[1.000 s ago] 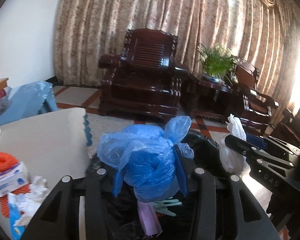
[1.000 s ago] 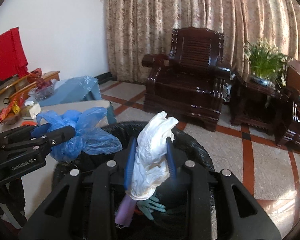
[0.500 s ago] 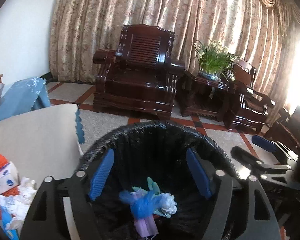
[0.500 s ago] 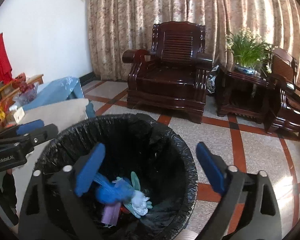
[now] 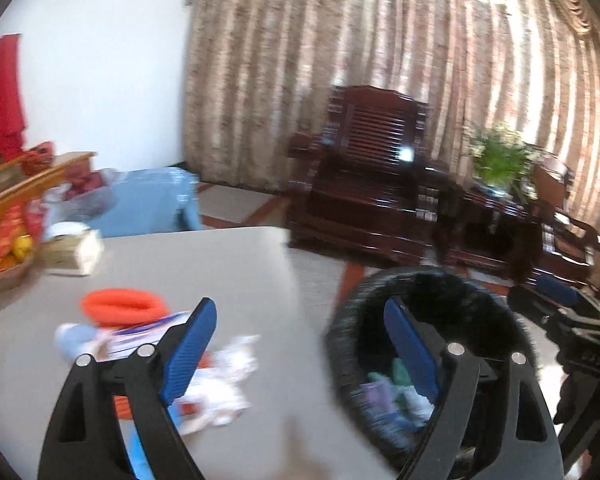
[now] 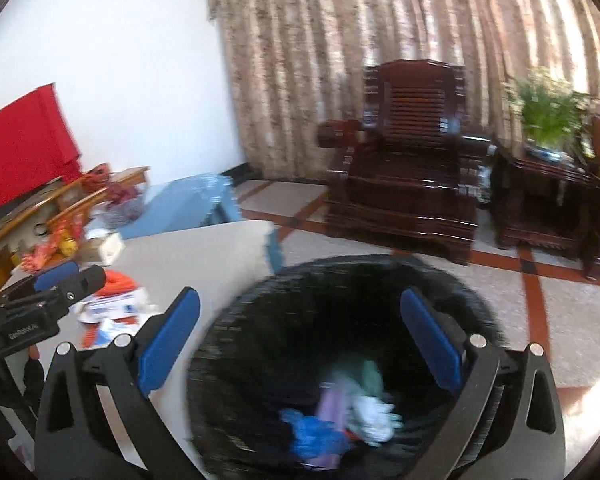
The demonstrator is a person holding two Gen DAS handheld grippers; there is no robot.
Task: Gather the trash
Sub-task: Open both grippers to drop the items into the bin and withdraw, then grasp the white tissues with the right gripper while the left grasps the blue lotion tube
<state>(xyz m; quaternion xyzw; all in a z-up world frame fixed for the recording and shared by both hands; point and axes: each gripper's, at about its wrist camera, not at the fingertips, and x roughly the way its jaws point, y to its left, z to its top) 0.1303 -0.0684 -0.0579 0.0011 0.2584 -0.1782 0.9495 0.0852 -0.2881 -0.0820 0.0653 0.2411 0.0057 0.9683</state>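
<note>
Both loads have dropped: left hand-held gripper (image 5: 296,354) and right hand-held gripper (image 6: 298,338) have just opened and hold nothing. Dropped scraps lie in the bin (image 6: 260,320); crumpled tissue (image 5: 224,384) waits on the desk (image 5: 204,264). Risk: blurred swing could scatter it.

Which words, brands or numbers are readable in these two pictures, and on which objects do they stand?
"GenRobot.AI": white print on the body of the left gripper, seen in the right wrist view; blurred, so the reading is likely but not sure.
Pale letters on the body of the right gripper, left wrist view: too blurred to read.
Print on the white and blue box on the table: too blurred to read.
</note>
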